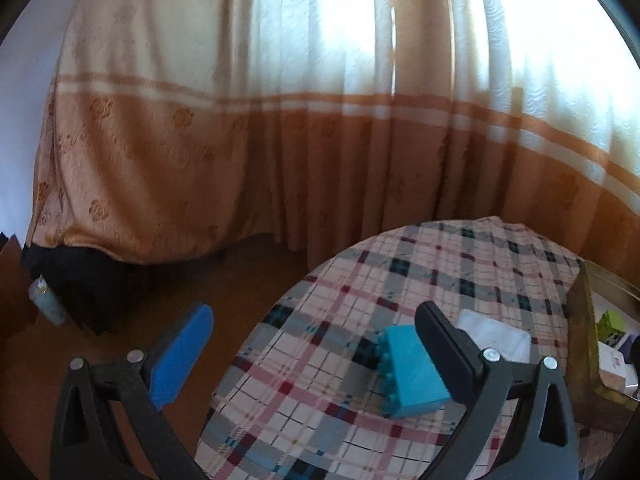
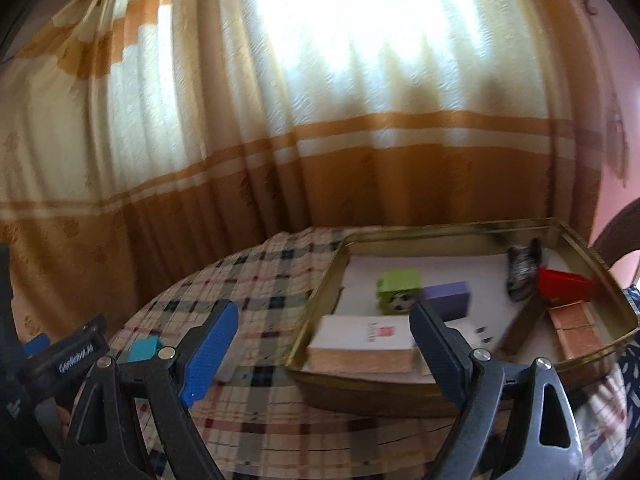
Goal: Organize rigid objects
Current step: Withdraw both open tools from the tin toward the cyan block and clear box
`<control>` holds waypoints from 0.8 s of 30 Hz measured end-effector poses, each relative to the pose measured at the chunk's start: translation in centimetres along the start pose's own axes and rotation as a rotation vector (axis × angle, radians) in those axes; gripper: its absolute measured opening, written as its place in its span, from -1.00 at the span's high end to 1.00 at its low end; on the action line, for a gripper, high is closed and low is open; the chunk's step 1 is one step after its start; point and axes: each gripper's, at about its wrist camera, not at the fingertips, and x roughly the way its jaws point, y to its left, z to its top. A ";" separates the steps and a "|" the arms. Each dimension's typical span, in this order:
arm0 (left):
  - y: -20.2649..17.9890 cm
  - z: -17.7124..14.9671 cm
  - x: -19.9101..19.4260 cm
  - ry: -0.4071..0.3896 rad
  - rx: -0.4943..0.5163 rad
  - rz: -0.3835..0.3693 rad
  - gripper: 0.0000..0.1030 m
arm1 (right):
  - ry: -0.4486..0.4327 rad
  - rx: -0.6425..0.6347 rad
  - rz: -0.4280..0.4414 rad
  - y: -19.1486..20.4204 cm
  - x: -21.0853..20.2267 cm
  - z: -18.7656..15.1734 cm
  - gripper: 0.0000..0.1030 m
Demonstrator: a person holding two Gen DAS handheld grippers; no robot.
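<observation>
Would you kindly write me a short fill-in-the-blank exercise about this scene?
1. The turquoise block lies on the ____ tablecloth.
2. The green cube sits inside the ____.
3. The left gripper is ____ and holds nothing.

Missing words: plaid; tray; open

Right gripper (image 2: 322, 344) held above a tabletop (image 2: 260, 280) covered in plaid cloth, jaws spread wide with nothing between them, blue-padded finger on the left and dark finger on the right. Ahead and to the right, a shallow gold metal tray (image 2: 320, 312) holding a green cube (image 2: 400, 290), a purple block (image 2: 448, 298) just beside it, a white box with a red mark (image 2: 364, 344) at the near edge, a red piece (image 2: 564, 282), a copper-coloured block (image 2: 576, 328) and a dark patterned item (image 2: 522, 270), too blurred to identify. At far left, a teal block (image 2: 144, 350) resting on the cloth near part of the other gripper (image 2: 64, 360), with orange and cream curtains (image 2: 320, 120) behind.
</observation>
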 end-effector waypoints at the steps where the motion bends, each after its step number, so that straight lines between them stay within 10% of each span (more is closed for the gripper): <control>1: 0.0 0.0 0.2 0.009 0.000 0.004 -0.99 | 0.023 -0.025 0.011 0.7 0.5 -0.1 -0.73; 12: 0.8 -0.5 1.4 0.095 -0.002 0.058 -0.99 | 0.140 -0.166 0.126 5.3 3.5 -1.1 -0.73; 24: -2.8 -1.1 2.6 0.192 0.162 -0.041 -0.99 | 0.125 -0.124 0.094 4.5 2.9 -1.1 -0.73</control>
